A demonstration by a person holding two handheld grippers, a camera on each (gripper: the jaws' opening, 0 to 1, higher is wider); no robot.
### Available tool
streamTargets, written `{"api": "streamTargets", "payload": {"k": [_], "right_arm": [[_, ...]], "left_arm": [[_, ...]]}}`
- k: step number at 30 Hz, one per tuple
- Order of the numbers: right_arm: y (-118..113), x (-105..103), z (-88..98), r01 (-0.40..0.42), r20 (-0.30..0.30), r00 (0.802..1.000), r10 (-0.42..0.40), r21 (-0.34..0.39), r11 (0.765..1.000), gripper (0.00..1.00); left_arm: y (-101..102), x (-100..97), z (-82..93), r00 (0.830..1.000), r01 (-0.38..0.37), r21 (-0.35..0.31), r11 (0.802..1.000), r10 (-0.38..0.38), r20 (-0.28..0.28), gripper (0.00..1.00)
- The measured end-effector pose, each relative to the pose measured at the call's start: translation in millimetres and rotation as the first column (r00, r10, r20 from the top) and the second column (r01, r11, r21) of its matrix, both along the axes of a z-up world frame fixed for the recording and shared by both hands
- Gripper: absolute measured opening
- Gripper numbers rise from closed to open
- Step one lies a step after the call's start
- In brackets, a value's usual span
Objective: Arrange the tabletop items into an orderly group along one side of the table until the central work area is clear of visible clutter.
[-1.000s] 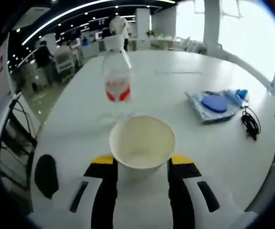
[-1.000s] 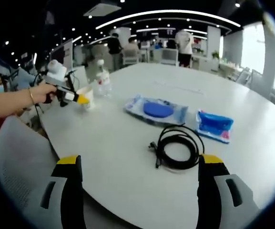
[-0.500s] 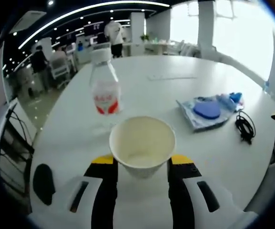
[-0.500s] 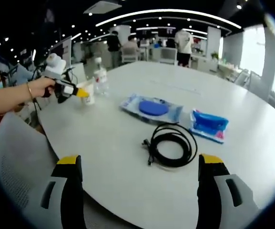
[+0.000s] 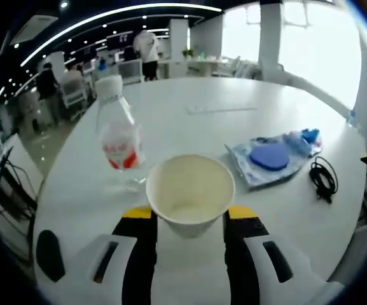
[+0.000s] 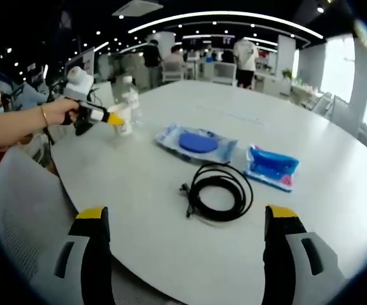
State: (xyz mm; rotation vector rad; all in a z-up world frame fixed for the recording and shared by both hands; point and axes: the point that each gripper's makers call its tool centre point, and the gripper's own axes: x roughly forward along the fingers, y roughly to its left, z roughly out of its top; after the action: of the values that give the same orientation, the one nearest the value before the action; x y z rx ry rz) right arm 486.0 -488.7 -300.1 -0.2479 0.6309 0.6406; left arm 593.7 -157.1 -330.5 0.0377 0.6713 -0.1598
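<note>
Paper cup (image 5: 190, 196) sits pinched between the jaws of the left gripper (image 5: 190, 222), mouth up and apparently empty, held just above the white table (image 5: 234, 127) near its edge; in the right gripper view the same cup (image 6: 124, 121) shows as a small pale shape at the end of the left gripper (image 6: 112, 118), gripped by the person's hand (image 6: 61, 113). The relation that matters for the next move is cup to water bottle (image 5: 119, 141): the bottle stands upright, cap on, ahead of the jaws and to their left, near the cup but apart from it, so setting the cup down beside it would likely call for a short carry forward and left, keeping the cup's axis upright. Off to the right of the left gripper lie a clear pouch with a blue disc inside (image 5: 269, 159) and, beyond it, a coiled black cable (image 5: 324, 178). The right gripper (image 6: 186, 254) hangs over the near table edge with its jaws spread wide and nothing between them; the cable (image 6: 217, 190) lies straight ahead of it, with a blue packet (image 6: 271, 166) just past it to the right and the pouch (image 6: 194, 142) beyond. By position, the right gripper is the nearer one for those three items, which lie spread over the middle of the table.
</note>
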Motion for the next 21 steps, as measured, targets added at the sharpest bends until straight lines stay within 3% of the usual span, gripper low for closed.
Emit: {"api": "streamTargets", "payload": {"k": [10,21], "right_arm": [[-7.1,0.1,5.6,0.013,-0.019,1.0,-0.012,0.081,0.997,0.99],[-18.0,2.8,-0.2,0.055,-0.037,0.998,-0.052,0.08,0.995,0.99]], "left_arm": [[-17.6,22.1,-0.3,1.0,0.009,-0.021,1.0,-0.009,0.005,0.38],[-33.1,45.9,-6.8,1.0,0.012,-0.05,0.999,-0.012,-0.002,0.38]]}}
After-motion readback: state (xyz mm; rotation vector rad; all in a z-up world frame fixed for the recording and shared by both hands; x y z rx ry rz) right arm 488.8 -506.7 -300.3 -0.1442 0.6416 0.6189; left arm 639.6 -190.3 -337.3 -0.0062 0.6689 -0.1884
